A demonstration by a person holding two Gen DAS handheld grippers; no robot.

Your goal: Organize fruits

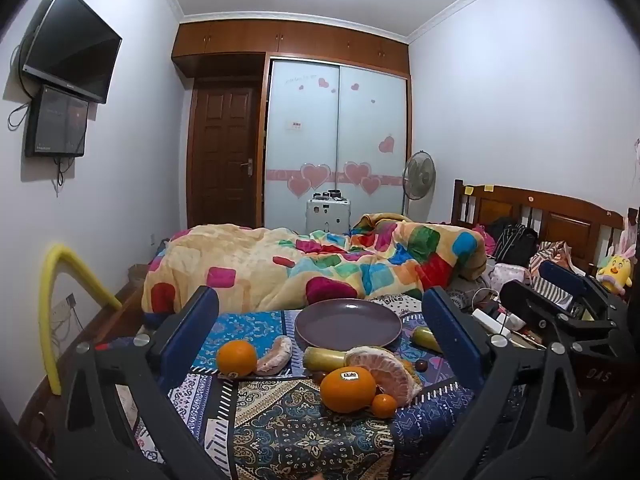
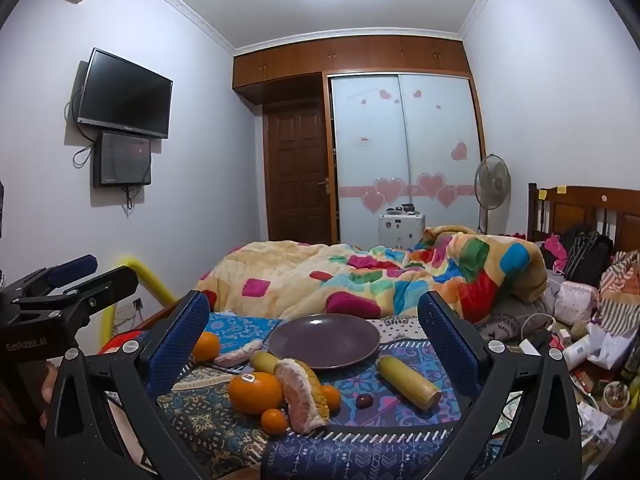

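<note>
Between fruits [image 2: 298, 394], plate [image 2: 324, 342] rim unobstructed.

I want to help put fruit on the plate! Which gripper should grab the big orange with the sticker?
Probably the left gripper: the stickered orange sits almost centered between its open fingers. In the right gripper view the orange lies left of center. The purple plate is empty.

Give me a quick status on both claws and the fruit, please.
Left claw open, empty. Right claw open, empty. Plate bare; oranges, peeled pomelo on the cloth. Nothing blocking.
</note>
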